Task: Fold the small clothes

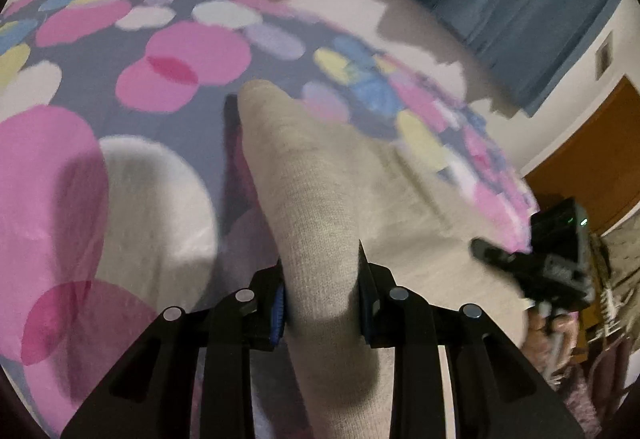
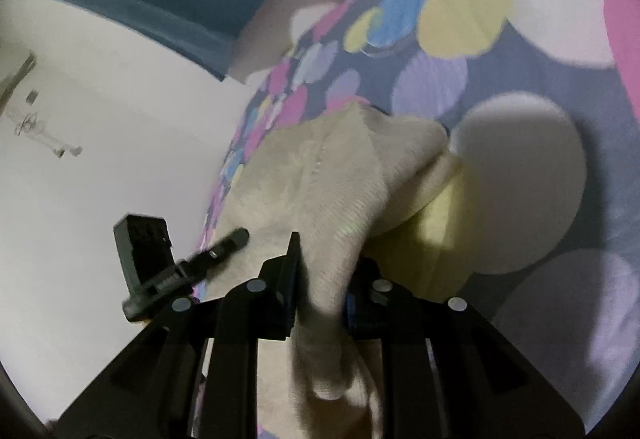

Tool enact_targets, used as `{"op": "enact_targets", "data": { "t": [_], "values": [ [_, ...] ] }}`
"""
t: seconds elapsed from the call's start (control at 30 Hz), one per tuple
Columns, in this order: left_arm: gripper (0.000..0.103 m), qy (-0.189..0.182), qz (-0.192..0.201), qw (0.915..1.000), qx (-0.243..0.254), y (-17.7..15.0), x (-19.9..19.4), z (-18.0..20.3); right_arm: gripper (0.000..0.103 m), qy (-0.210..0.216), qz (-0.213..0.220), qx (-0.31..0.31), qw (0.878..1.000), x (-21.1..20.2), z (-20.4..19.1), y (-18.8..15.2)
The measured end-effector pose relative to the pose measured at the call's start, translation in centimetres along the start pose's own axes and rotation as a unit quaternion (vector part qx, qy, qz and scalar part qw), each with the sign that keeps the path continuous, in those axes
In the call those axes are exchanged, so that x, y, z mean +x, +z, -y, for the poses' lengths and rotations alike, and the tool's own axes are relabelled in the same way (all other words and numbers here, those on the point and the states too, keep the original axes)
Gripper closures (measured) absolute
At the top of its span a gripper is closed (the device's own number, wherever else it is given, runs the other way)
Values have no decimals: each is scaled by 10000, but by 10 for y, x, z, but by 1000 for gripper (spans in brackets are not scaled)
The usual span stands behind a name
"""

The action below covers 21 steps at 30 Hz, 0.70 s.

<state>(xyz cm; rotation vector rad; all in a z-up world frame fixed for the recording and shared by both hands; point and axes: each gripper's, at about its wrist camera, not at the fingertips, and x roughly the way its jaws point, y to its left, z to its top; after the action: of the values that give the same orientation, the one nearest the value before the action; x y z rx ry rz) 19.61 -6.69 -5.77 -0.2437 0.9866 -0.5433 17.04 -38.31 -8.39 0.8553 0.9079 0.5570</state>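
Two grippers pinch one garment over a spotted bedspread (image 1: 168,87) — the fold looks barely begun. A beige knitted garment (image 1: 320,199) lies bunched on it, part lifted, no flat fold visible. The left gripper (image 1: 322,303) is clamped on one gathered ridge; the right gripper (image 2: 320,279) nips another bunch — smoothing and folding remain.
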Motion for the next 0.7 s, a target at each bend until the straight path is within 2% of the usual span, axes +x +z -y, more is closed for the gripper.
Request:
{"op": "enact_targets", "data": {
  "t": [0.1, 0.2, 0.23, 0.27, 0.33, 0.53, 0.7],
  "values": [
    [70, -47, 65, 9999, 77, -2, 5, -2, 81, -36, -56, 233, 9997, 0, 9, -1],
    [62, -272, 108, 9995, -114, -3, -4, -8, 63, -52, -8, 326, 9995, -15, 11, -2],
    [56, -320, 109, 9993, -177, -7, -9, -10, 50, -92, 15, 308, 9995, -21, 11, -4],
    [49, -368, 104, 9991, -202, -10, -13, -12, 43, -94, 25, 279, 9996, -29, 11, -7],
    [41, -538, 41, 9983, -238, -22, -23, -13, 41, -87, -72, 239, 9996, -38, 10, -14],
    [37, -957, -287, 9947, -227, -70, -42, -8, 38, -189, -389, -28, 9991, -52, 1, -46],
    [37, -1060, -276, 9938, -164, -85, -47, 0, 38, -288, -546, -149, 9980, -46, -10, -64]
  ]
}}
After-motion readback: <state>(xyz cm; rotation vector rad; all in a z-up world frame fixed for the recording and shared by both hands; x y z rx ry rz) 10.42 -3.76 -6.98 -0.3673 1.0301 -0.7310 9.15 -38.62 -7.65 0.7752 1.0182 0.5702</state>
